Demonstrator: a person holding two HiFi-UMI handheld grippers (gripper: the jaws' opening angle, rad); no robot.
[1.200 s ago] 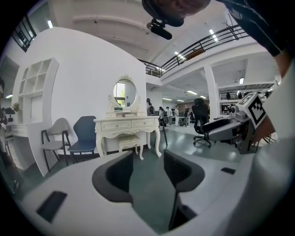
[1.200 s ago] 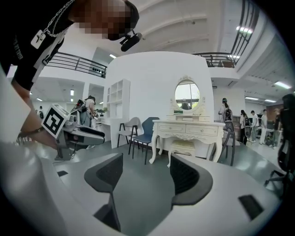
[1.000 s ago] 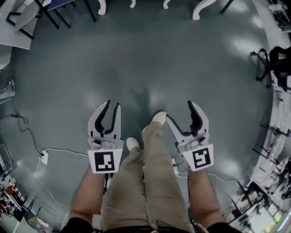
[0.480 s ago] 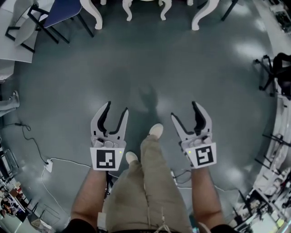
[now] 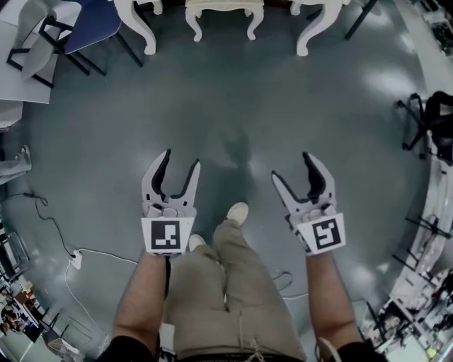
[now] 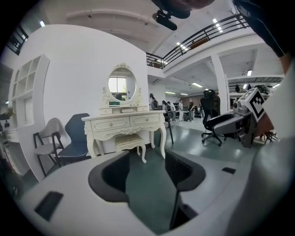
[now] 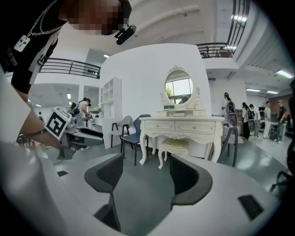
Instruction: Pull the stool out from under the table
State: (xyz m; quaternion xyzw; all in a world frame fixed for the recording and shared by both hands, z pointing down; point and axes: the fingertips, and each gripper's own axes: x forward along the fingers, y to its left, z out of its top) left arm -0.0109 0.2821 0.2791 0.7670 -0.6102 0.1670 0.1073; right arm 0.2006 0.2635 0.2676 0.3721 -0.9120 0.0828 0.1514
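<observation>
Moved: stool (image 5: 224, 10) brought closer into view ahead.
Left tongs (image 5: 181, 166): opening, nothing between.
Right tongs (image 5: 291, 170): spread wide, empty.
Stool: under counter (image 5: 145, 32), straight ahead, well apart, midway between both tongs.

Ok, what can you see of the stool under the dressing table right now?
The stool is cream-white like the table, with a pale cushioned rectangular seat and curved legs. It looks like painted wood. It stands upright on the grey floor, tucked between the table's front legs, with its front edge and two front legs showing. Its back part is hidden under the table. Only the floor touches it, as far as shows.
</observation>
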